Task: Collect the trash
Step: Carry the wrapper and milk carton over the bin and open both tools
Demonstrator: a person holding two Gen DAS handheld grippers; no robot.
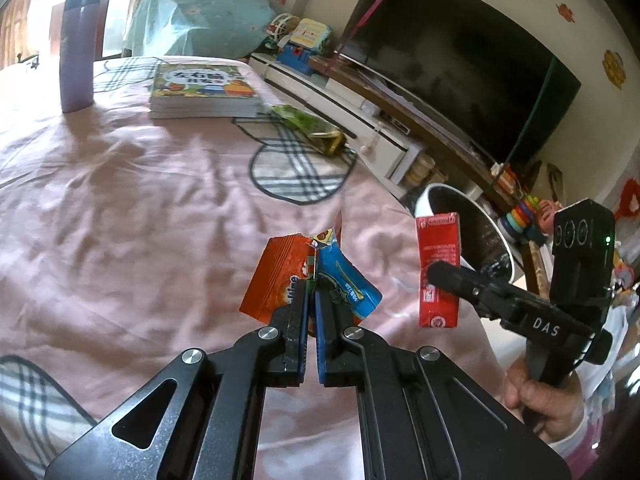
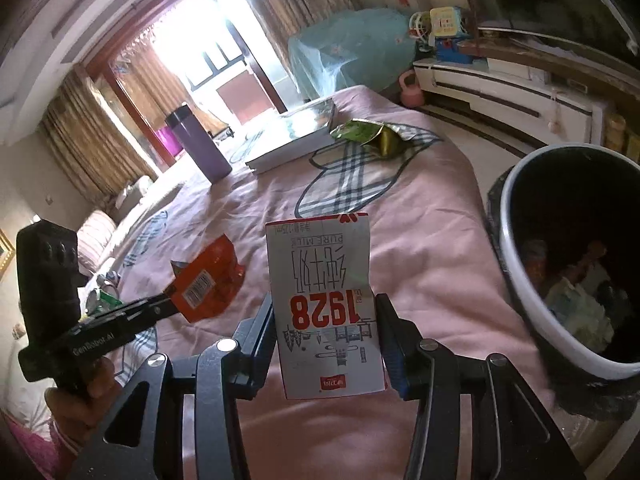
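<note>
The left gripper (image 1: 311,300) has its fingers (image 1: 297,320) pinched narrow on a crumpled orange and blue foil snack wrapper (image 1: 280,280), which fans out above the fingertips; its long axis runs up and away from the gripper, over the pink bed cover (image 1: 140,200). In the right wrist view the same wrapper (image 2: 208,276) shows its orange back with a barcode, sticking out from the left gripper's tip to the right, above the bed.

The right gripper (image 2: 326,344) grips a small red and white milk carton (image 2: 328,312) across its narrow sides, the fingers (image 2: 396,352) part-way apart and pressed to the carton on both sides. The carton's long axis runs along the fingers, away from the camera, and its print reads upside down in this view. From the left wrist view the carton (image 1: 438,268) stands upright, its red side showing, held off the bed just in front of the bin.

The white round plastic trash bin with a black liner (image 2: 516,280) stands beside the bed's edge, to the right of the carton, with scraps of rubbish inside. A green and gold crumpled snack bag (image 2: 372,136) lies farther up the bed beside a stack of books (image 1: 204,92), its long axis across the bed toward the edge. A tall purple tumbler (image 1: 76,52) stands upright near the books.
</note>
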